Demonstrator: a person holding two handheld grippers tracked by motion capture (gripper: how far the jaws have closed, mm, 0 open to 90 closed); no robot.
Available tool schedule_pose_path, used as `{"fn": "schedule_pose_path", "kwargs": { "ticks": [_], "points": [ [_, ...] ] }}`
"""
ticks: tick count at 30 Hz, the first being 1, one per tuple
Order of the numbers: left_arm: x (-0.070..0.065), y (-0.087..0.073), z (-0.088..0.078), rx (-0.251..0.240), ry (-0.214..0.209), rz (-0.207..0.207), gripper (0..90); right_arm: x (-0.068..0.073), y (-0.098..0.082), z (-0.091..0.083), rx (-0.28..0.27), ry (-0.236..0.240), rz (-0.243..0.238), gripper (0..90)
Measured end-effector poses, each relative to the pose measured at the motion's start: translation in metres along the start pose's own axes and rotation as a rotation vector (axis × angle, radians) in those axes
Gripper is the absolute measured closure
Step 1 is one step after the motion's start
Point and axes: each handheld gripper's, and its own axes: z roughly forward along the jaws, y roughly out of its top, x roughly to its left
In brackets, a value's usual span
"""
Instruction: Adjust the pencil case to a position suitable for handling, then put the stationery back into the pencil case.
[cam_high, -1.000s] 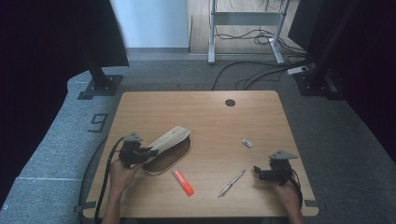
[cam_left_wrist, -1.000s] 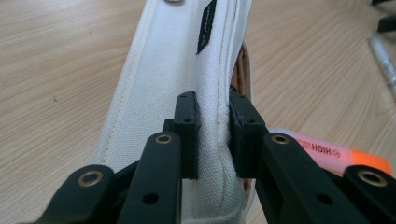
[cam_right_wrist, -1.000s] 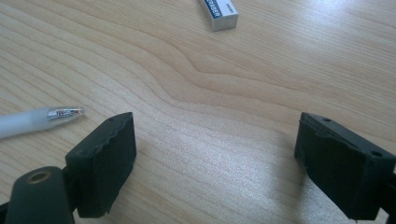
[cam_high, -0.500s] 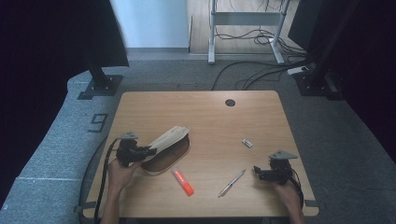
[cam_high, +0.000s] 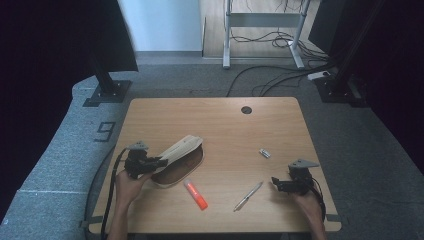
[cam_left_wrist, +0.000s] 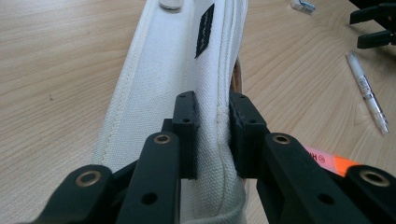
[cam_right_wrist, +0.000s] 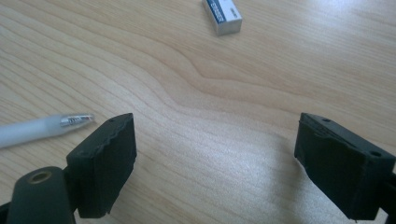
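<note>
Wooden table (cam_high: 220, 120), left hand-held gripper (cam_high: 156, 162) (pinching pouch (cam_high: 181, 147)) low.

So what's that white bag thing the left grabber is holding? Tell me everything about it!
It's a long pencil case that looks like cream woven cloth with stitched seams, a small black label and a dark brown inside. It lies on the wooden table, mouth open, one cloth side lifted up. The left gripper pinches that raised side between its jaws. An orange highlighter lies beside it, but whether they touch is unclear.
</note>
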Motion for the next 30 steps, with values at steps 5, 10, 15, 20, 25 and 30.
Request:
{"fn": "schedule_pose_path", "kwargs": {
  "ticks": [5,10,15,20,25,30],
  "points": [
    [-0.001,0.000,0.000,0.003,0.002,0.007,74.7,0.000,0.005,-0.001,-0.004,0.021,-0.004,12.4],
    [-0.001,0.000,0.000,0.007,0.005,0.013,74.4,0.001,0.014,-0.001,-0.010,0.042,-0.007,12.5],
    [-0.002,0.000,0.000,0.008,0.006,0.015,74.3,0.000,0.021,0.000,-0.010,0.059,-0.016,12.5],
    [-0.002,0.000,0.001,0.010,0.004,0.018,74.2,0.001,0.033,0.004,-0.009,0.056,-0.028,13.6],
    [-0.002,0.000,0.001,0.011,0.004,0.021,74.0,0.001,0.038,0.009,-0.002,0.050,-0.023,14.4],
    [-0.002,0.000,0.001,0.014,0.005,0.024,73.8,0.000,0.045,0.014,0.001,0.052,-0.015,17.5]
  ]
}}
